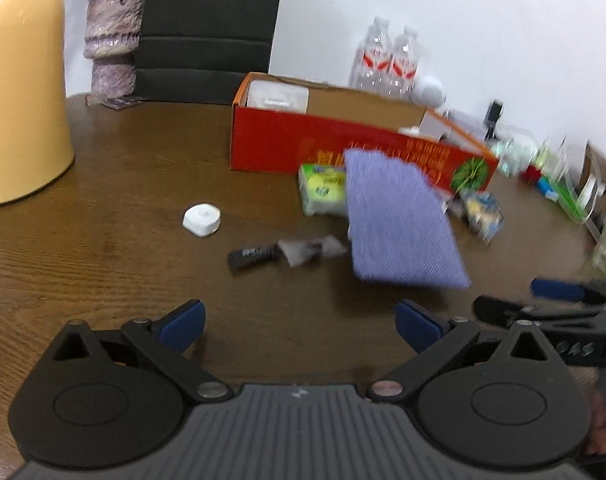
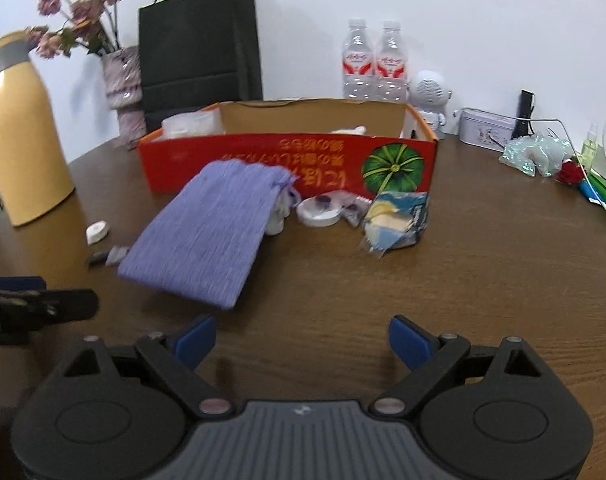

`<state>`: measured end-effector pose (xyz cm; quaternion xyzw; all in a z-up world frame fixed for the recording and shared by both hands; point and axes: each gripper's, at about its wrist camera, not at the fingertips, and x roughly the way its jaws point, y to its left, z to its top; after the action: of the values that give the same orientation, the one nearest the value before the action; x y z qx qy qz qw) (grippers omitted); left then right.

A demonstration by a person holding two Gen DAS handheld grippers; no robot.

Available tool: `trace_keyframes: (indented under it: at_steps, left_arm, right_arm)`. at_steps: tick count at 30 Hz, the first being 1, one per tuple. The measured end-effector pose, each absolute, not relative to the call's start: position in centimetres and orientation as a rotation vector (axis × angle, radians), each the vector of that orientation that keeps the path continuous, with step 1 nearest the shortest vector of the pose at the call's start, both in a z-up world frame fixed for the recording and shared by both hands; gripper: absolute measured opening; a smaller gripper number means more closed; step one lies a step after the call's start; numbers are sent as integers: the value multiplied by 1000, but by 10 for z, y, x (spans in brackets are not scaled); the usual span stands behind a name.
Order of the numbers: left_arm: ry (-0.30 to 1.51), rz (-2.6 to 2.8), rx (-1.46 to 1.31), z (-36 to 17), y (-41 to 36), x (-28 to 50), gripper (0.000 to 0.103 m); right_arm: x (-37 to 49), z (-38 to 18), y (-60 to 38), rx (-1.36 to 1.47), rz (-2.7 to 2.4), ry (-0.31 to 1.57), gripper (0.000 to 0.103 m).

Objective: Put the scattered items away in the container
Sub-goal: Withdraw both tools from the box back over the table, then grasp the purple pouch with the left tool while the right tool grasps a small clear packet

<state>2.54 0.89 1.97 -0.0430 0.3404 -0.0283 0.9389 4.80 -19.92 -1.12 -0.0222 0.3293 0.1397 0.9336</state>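
**While both grippers hang open, the clutter waits in front of the box**

While neither tool holds anything, the left gripper sits low over the brown wooden table with its blue-padded jaws spread wide, and the right gripper is just as wide open over bare wood nearer the front edge. Each gripper shows at the edge of the other's view.

Scattered items lie on the table in front of the red cardboard box, which stands open-topped with some pale things already inside (too blurred to name). A purple cloth pouch lies nearest the grippers, its far end close to the box wall. Beside it on the left are a small white square case and a dark tube with a crumpled grey wrapper. A green packet rests against the pouch's far left corner. To the right lie a white round disc and a blue-and-yellow crumpled packet, both just before the box.

A yellow thermos stands at the table's left, well apart from the clutter.
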Motion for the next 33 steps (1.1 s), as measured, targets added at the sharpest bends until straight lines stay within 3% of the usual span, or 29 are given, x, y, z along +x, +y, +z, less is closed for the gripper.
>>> trace_keyframes:
  at_steps: [8, 10, 21, 23, 24, 25, 28, 29, 32, 33]
  left_arm:
    - [704, -50, 8, 9, 1, 20, 103]
    - [707, -49, 25, 8, -1, 21, 103]
    - [695, -67, 18, 10, 1, 20, 103]
    - [627, -139, -31, 22, 7, 15, 103]
    - [544, -194, -67, 35, 12, 11, 103]
    - [478, -238, -81, 47, 14, 11, 103]
    - [487, -309, -27, 74, 6, 48, 103]
    - [533, -333, -25, 73, 3, 68, 98]
    - [703, -362, -59, 55, -3, 121, 66]
    - [727, -389, -87, 46, -3, 131, 64]
  right_arm:
    - [39, -18, -195, -59, 294, 683, 96]
    - [41, -19, -194, -62, 297, 691, 103]
    - [43, -19, -194, -90, 312, 705, 103]
    - [49, -12, -203, -58, 313, 710, 90]
    - [53, -4, -211, -16, 313, 692, 74]
    - [61, 6, -220, 42, 319, 668, 64]
    - [95, 32, -238, 181, 331, 615, 56]
    - [110, 36, -237, 181, 338, 606, 53]
    - [151, 33, -221, 117, 326, 633, 37]
    - [162, 28, -215, 105, 324, 650, 35]
